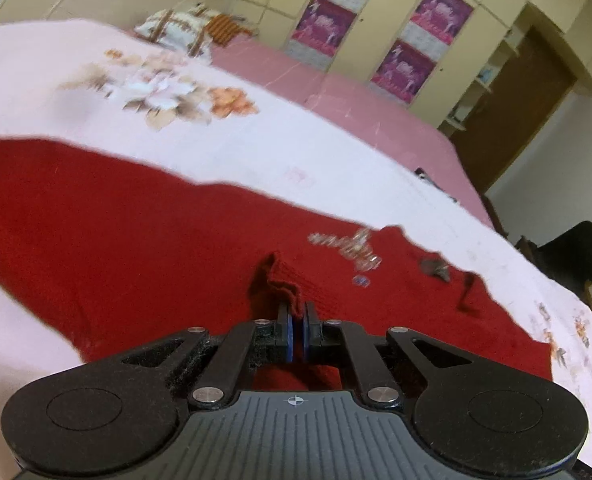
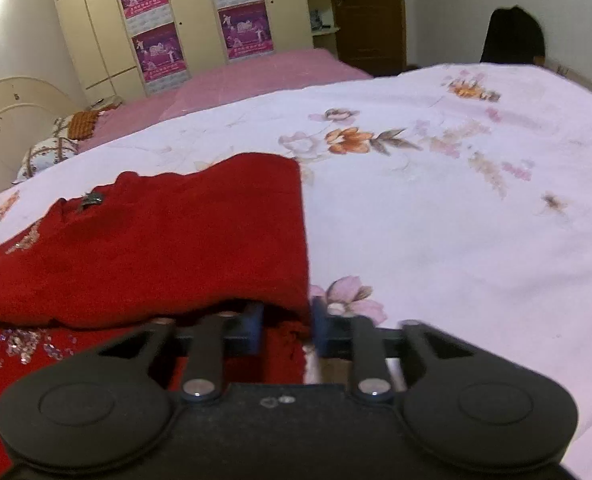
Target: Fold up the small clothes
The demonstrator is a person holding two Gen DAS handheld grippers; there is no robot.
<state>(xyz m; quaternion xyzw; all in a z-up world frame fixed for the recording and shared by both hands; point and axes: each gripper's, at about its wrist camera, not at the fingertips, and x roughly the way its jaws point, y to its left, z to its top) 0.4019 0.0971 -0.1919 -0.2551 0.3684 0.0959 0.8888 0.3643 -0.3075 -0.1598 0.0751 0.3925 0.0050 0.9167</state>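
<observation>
Red sweater [image 1: 116,216] edges between both jaws: left clamped, right apart; bedspread [image 2: 435,220] beyond.

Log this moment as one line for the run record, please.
task: fold small clothes | left gripper: shut on red sweater | right gripper: open around its edge | surface: floral bedspread

Red knit sweater [image 1: 136,216] w/ clear sequin trim. Bedspread [image 2: 435,220] pale pink, printed w/ orange & pink flowers. Plain pink sheet [image 1: 335,92] behind. Wardrobe [image 2: 96,20] cream, purple posters [image 2: 158,58] stuck on. Gripper pads blue.
</observation>
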